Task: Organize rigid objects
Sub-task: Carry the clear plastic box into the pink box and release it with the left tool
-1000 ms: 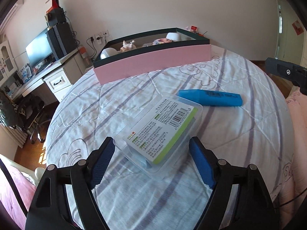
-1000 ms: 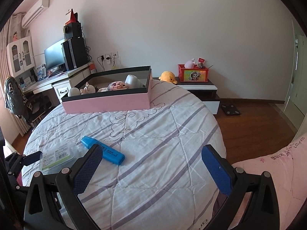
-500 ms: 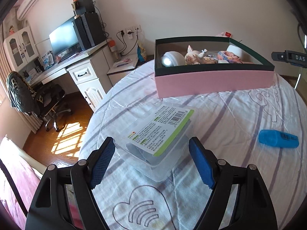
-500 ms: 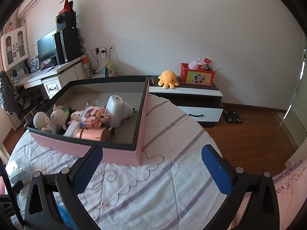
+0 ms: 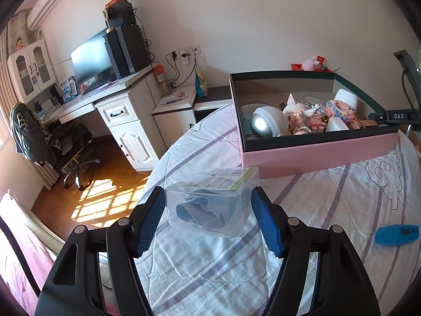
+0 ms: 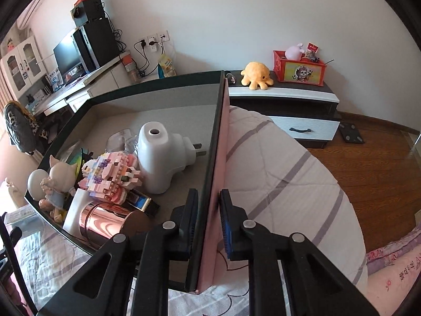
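Observation:
A clear plastic box (image 5: pixel 210 210) with a green-edged label and blue items inside sits between the blue pads of my left gripper (image 5: pixel 208 194). Its jaws are closing and both pads touch the box's sides, above the striped bedspread (image 5: pixel 329 210). Just beyond it stands the pink storage box (image 5: pixel 315 155) with a dark rim. My right gripper (image 6: pixel 209 197) is shut on that box's right-hand wall (image 6: pixel 223 131), one finger inside and one outside. A blue highlighter (image 5: pixel 397 234) lies on the bedspread at the right.
Inside the pink box are a white plug-in device (image 6: pixel 160 155), a pink block model (image 6: pixel 110 176), a copper can (image 6: pixel 105 223), a figurine (image 6: pixel 56 181) and a silver ball (image 5: pixel 265 125). A desk (image 5: pixel 105 100) and chair (image 5: pixel 39 137) stand left of the bed, a low cabinet (image 6: pixel 289 100) behind.
My left gripper carried the clear box leftward, away from the highlighter and up to the pink box. My right gripper swung over to the pink box and shut on its wall.

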